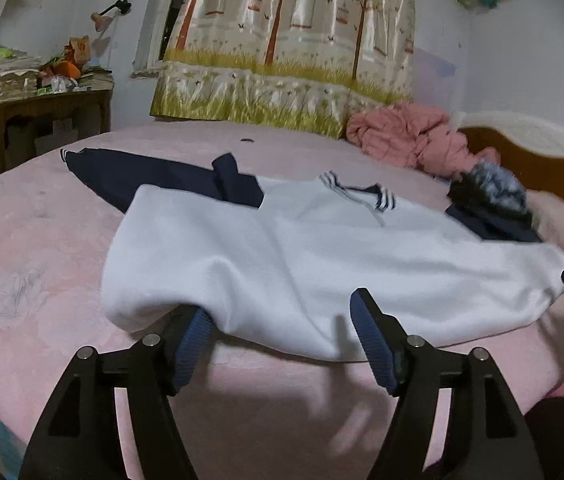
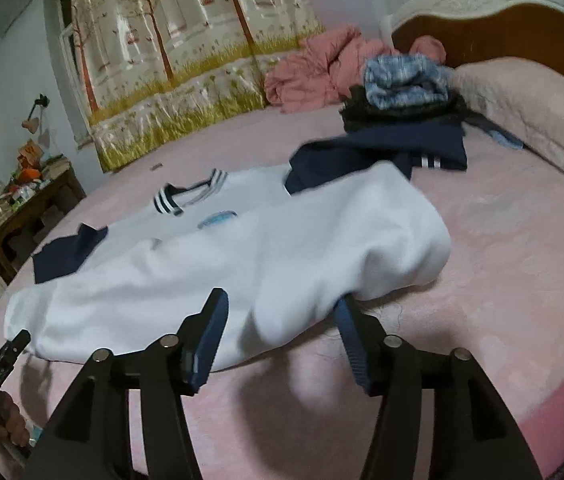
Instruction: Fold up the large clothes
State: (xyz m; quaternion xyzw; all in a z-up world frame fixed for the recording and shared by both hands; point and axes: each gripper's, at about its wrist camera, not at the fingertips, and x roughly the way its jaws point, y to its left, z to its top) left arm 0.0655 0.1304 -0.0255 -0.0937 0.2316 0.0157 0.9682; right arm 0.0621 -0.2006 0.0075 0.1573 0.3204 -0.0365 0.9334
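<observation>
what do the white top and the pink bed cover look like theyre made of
White top: looks like thick, soft knit, maybe fleece; matte, falls in rounded, puffy folds. Pink bed cover: seems a plush, matte fabric with faint embossed pattern; exact fibre can't be told.

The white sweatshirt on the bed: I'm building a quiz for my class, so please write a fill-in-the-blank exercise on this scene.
1. The white sweatshirt has sleeves coloured ____.
2. It lies on a bed cover coloured ____.
3. The jaws of the left gripper stand ____.
4. The crumpled jacket near the curtain is ____.

Missing words: navy; pink; open; pink
</observation>
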